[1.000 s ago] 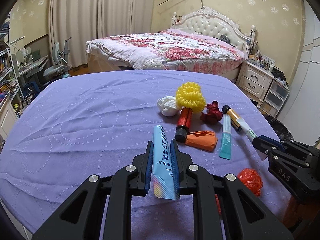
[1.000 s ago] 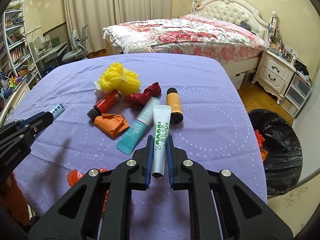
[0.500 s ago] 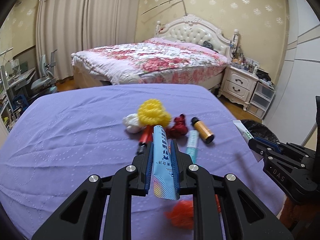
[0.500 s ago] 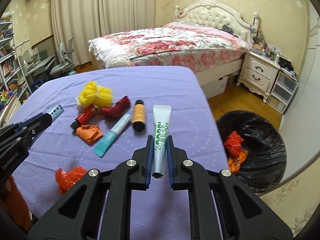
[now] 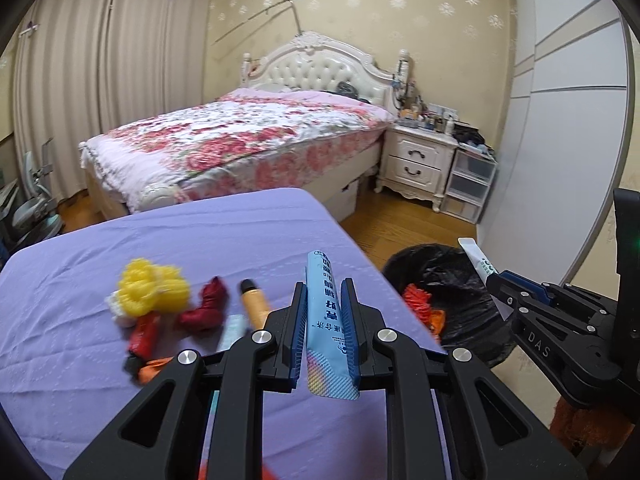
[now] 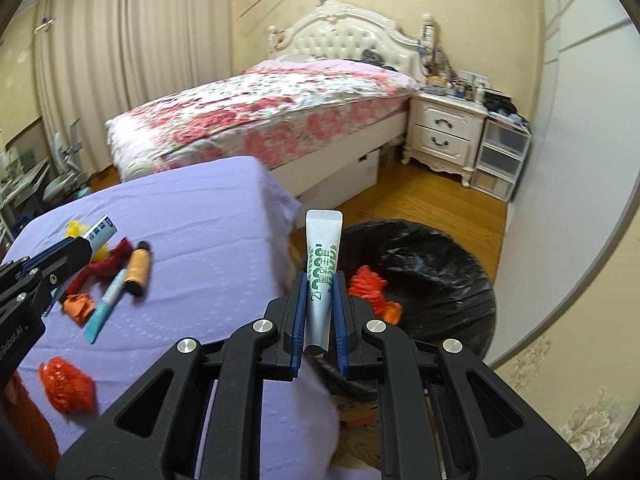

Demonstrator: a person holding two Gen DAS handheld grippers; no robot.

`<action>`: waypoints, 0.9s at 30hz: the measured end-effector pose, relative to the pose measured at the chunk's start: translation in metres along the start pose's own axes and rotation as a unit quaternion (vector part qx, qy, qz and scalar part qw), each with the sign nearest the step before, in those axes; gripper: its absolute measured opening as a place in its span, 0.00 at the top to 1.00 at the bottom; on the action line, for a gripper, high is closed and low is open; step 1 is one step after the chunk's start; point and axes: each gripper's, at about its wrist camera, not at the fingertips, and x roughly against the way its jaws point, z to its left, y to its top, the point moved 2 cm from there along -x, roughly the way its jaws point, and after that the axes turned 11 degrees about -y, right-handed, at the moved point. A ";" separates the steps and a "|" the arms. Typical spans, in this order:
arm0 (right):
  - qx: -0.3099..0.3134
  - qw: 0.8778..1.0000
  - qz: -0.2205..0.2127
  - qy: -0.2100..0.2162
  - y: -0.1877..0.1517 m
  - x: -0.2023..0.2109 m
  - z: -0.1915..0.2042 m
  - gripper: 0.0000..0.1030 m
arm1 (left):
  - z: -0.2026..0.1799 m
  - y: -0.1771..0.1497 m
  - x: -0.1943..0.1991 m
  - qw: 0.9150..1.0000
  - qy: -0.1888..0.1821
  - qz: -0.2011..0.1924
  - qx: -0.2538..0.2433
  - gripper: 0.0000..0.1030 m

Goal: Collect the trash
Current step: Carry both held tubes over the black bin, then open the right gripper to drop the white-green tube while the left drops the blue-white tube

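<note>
Clamping a blue tube, the left gripper has its jaws closed flat against both sides of it; the tube stands between the blue pads, its crimped end hanging below them and its far end poking out ahead, over the right edge of the bench with its purple cloth. The right gripper likewise has its jaws pressed onto a white tube with green print, held low on its body so most of its length projects forward, the flat crimped end lying over the near rim of the black-bagged trash bin on the floor beside the bench. Orange and red scraps lie inside the bin, partly masked by the right gripper.

On the bench lie a yellow puff, a dark red wad, an amber bottle with a black cap, a teal tube, an orange wad and a red-orange crumpled bag. In the left wrist view motion blur smears these things, and the gripper body hides the teal tube's lower half and most of the orange wad. A red bottle beside the puff is blurred, its label unreadable. The white tube's cap end cannot be made out behind the jaws.
</note>
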 end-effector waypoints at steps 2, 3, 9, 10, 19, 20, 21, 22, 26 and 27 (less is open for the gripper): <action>-0.008 1.000 -0.002 -0.012 0.002 -0.005 -0.012 0.87 | -0.010 0.002 -0.013 1.000 -0.007 0.005 -0.007 0.82; -0.014 1.000 -0.001 -0.018 0.002 -0.008 -0.018 0.87 | -0.016 0.004 -0.019 1.000 -0.011 0.007 -0.012 0.82; -0.034 0.999 0.002 -0.038 0.005 -0.026 -0.043 0.87 | -0.041 0.011 -0.054 0.999 -0.024 0.021 -0.028 0.82; -0.037 0.999 0.004 -0.040 0.005 -0.029 -0.046 0.87 | -0.044 0.012 -0.058 0.999 -0.026 0.023 -0.030 0.82; -0.058 0.997 0.012 -0.058 0.005 -0.051 -0.068 0.87 | -0.071 0.022 -0.102 0.997 -0.034 0.036 -0.052 0.82; -0.060 0.996 0.014 -0.061 0.004 -0.054 -0.070 0.87 | -0.072 0.023 -0.107 0.997 -0.034 0.039 -0.054 0.82; -0.063 0.996 0.016 -0.062 0.004 -0.057 -0.073 0.87 | -0.073 0.022 -0.111 0.997 -0.033 0.041 -0.055 0.82; -0.066 0.996 0.018 -0.063 0.003 -0.060 -0.075 0.87 | -0.074 0.022 -0.115 0.997 -0.031 0.045 -0.055 0.82; -0.071 0.995 0.025 -0.067 0.002 -0.070 -0.078 0.87 | -0.076 0.022 -0.131 0.997 -0.025 0.056 -0.053 0.82; -0.073 0.995 0.028 -0.068 0.002 -0.074 -0.080 0.87 | -0.076 0.022 -0.134 0.997 -0.024 0.060 -0.053 0.82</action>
